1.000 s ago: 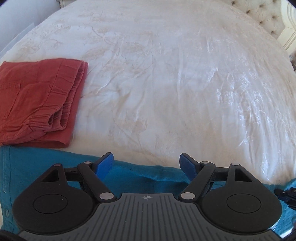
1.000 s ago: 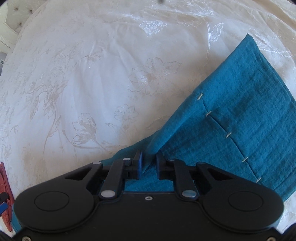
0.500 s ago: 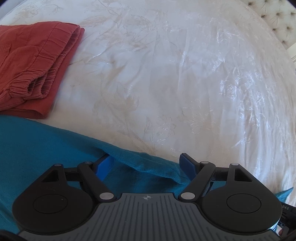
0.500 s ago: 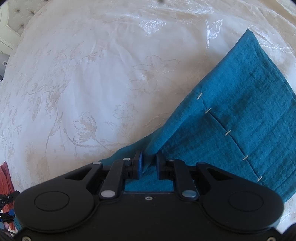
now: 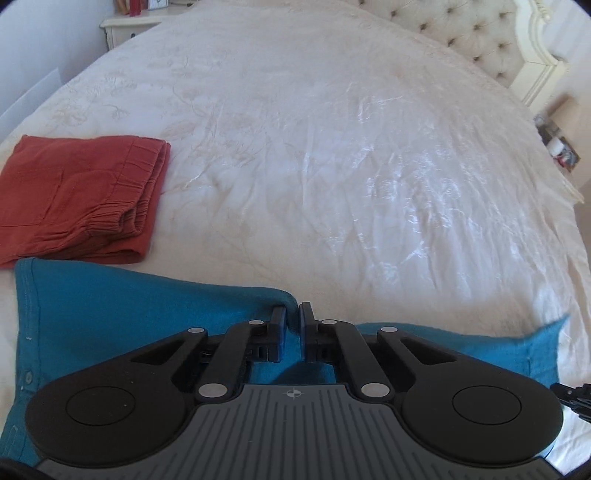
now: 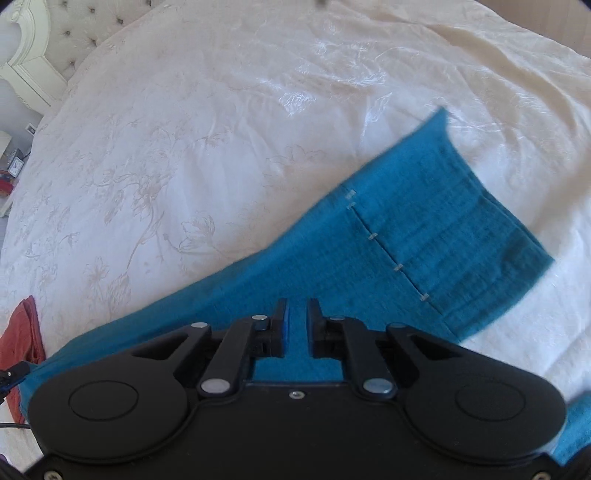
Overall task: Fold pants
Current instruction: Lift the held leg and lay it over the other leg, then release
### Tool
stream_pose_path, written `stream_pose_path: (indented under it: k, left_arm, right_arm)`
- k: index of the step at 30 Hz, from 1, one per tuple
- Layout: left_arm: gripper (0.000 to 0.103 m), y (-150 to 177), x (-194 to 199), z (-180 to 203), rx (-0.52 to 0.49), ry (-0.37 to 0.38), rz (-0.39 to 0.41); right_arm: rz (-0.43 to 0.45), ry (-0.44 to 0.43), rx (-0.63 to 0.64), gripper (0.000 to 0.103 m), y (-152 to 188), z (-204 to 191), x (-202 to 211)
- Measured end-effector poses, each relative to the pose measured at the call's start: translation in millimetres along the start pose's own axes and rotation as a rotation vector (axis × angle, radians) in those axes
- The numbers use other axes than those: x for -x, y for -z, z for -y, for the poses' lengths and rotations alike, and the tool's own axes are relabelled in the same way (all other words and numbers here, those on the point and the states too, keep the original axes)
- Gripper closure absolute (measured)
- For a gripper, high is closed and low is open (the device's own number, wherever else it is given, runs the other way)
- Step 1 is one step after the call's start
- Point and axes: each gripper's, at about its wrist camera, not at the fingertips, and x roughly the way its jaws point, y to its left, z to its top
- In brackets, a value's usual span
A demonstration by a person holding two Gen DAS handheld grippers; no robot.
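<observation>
Teal pants (image 5: 110, 317) lie along the near edge of a white bed. My left gripper (image 5: 291, 314) is shut on a raised fold of their upper edge. In the right wrist view the teal pants (image 6: 424, 236) stretch up to the right, with a stitched seam across the leg. My right gripper (image 6: 296, 314) is shut on the teal cloth, which fills the narrow gap between its jaws.
Folded red pants (image 5: 77, 195) lie on the bed to the left, just beyond the teal ones; their edge shows in the right wrist view (image 6: 22, 332). The white floral bedspread (image 5: 332, 166) spreads ahead. A tufted headboard (image 5: 472, 44) and a nightstand (image 5: 125, 26) stand at the back.
My left gripper has closed from wide open onto the teal pants' edge and lifted. My right gripper, still shut on the cloth, has pulled up and back, so the leg lies stretched out.
</observation>
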Motion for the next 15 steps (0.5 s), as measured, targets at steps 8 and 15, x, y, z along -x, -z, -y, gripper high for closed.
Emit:
stream_pose_path:
  k: [8,15]
  left_arm:
    - [0.096,60.8,79.5,5.6,-0.105,-0.015,0.081]
    - [0.096,133.3,94.5,-10.0,-0.056,-0.012,-0.010]
  right_arm:
    - [-0.016,0.002,-0.040,0.083,78.6,51.7,92.7]
    - [-0.045,0.019,0.038,0.027,121.0,49.2,107.9]
